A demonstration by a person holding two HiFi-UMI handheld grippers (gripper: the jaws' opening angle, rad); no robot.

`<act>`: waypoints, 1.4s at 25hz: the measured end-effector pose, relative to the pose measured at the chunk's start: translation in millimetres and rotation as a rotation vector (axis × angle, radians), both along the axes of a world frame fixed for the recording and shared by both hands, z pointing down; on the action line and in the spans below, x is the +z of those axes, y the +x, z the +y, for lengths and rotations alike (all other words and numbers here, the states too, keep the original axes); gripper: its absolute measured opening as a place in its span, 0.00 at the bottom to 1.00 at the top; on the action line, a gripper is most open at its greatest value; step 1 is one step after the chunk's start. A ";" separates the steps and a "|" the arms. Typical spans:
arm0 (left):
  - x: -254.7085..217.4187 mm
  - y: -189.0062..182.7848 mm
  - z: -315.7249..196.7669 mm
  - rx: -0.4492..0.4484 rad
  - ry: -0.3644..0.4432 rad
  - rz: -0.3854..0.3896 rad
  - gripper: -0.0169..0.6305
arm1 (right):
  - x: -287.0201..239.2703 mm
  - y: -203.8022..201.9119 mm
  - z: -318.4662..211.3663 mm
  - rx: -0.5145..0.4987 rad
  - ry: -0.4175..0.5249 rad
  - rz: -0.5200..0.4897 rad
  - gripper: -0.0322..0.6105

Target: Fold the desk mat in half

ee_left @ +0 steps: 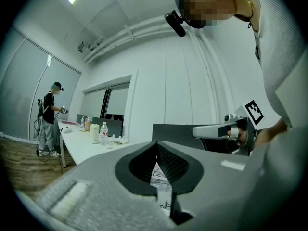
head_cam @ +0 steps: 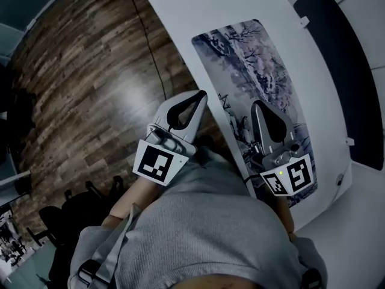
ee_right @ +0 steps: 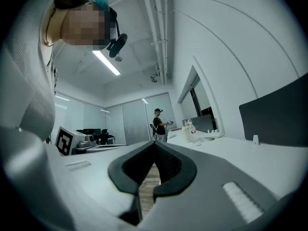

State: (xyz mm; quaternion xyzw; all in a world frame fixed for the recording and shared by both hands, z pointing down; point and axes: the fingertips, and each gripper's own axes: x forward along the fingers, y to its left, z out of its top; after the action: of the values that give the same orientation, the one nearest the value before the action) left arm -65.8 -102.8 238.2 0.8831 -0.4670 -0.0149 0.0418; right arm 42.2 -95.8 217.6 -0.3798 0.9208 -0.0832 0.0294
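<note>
The desk mat (head_cam: pixel 258 71), printed with an ink-style landscape, lies flat and unfolded on the white table (head_cam: pixel 319 179). My right gripper (head_cam: pixel 257 105) hovers over the mat's near half, shut with nothing between its jaws. My left gripper (head_cam: pixel 201 94) is also shut and empty, held beside the table's left edge, over the floor and left of the mat. In the left gripper view the shut jaws (ee_left: pixel 157 145) frame a strip of the mat (ee_left: pixel 159 177), and the right gripper (ee_left: pixel 195 130) shows to the right. The right gripper view shows its own shut jaws (ee_right: pixel 155 144) with floor below.
Wooden floor (head_cam: pixel 90 89) with a thin cable (head_cam: pixel 153 53) lies left of the table. A dark partition panel (head_cam: pixel 340 71) runs along the table's far side. Chairs (head_cam: pixel 78 203) stand near the person. Another person (ee_left: pixel 48 119) stands at a distant table with bottles (ee_left: pixel 103 133).
</note>
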 end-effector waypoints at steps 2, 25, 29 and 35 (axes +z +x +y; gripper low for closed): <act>0.0 -3.1 -4.5 -0.003 -0.007 -0.006 0.03 | 0.7 -5.6 -4.0 -0.002 0.010 0.020 0.05; 19.5 -34.6 -104.4 0.079 0.000 -0.015 0.03 | 26.3 -40.8 -87.7 0.019 -0.008 0.032 0.05; 23.3 -50.1 -148.9 0.161 -0.007 -0.029 0.03 | 29.6 -62.3 -133.5 0.074 -0.004 0.049 0.05; 25.0 -73.6 -199.7 0.233 -0.028 -0.013 0.03 | 29.5 -84.0 -185.0 0.142 -0.030 0.039 0.05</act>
State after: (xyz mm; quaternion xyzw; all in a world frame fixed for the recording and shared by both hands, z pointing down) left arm -139.4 -302.5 263.2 0.9308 -0.3618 0.0022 0.0525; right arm -41.8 -280.8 247.2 -0.4462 0.8906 -0.0872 0.0115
